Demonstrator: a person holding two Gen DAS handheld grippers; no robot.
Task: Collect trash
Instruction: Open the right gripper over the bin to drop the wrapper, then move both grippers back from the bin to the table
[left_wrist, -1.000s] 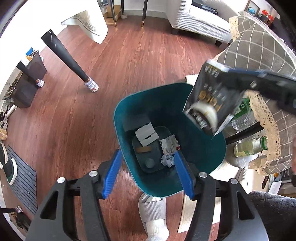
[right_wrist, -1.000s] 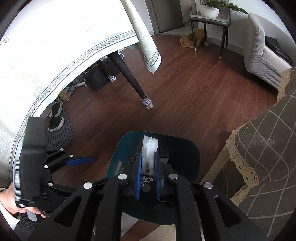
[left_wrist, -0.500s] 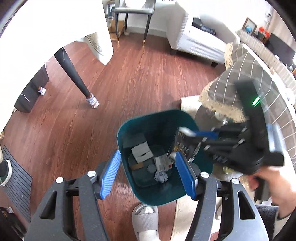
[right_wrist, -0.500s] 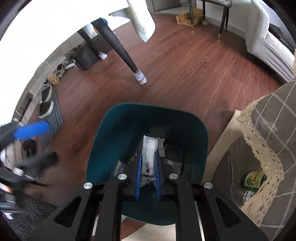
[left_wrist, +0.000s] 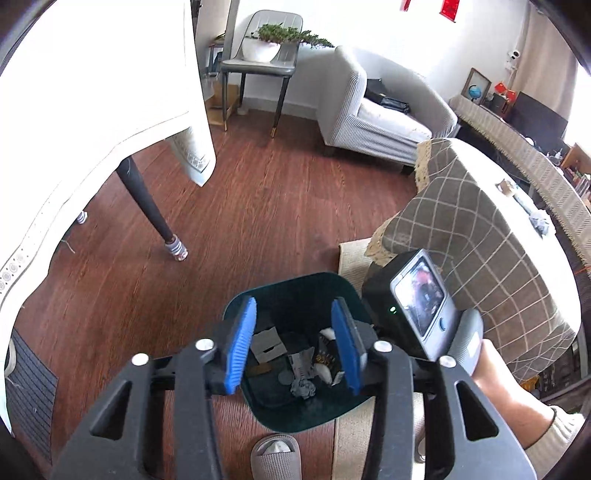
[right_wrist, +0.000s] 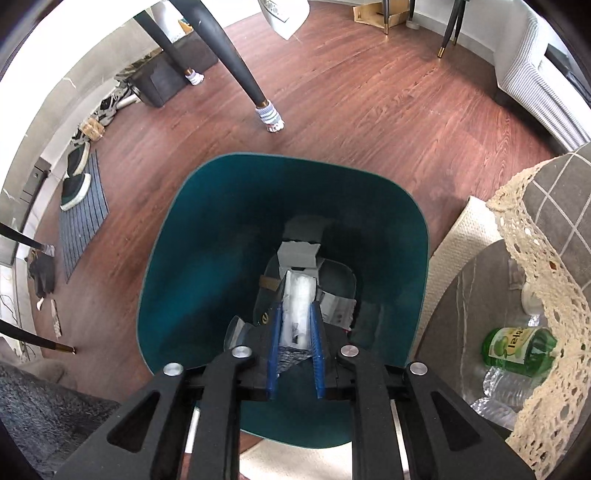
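R gripper (right_wrist: 295, 350) over teal bin (right_wrist: 207, 236), jaws opening, clear wrapper (right_wrist: 297, 310) between its 2 pads.
L gripper (left_wrist: 293, 343) closing, nothing between pads, above bin w/ paper scraps (left_wrist: 303, 384).

- Right gripper (right_wrist: 295, 341) over teal bin (right_wrist: 192, 236), jaws opening, clear wrapper (right_wrist: 297, 310) between its blue pads.
- Paper scraps (right_wrist: 299, 254) on bin bottom.
- Green bottle (right_wrist: 517, 347) right of bin.

Both your wrist cameras are looking down into the bin (left_wrist: 295, 295) (right_wrist: 221, 236); the right one is sitting closer.
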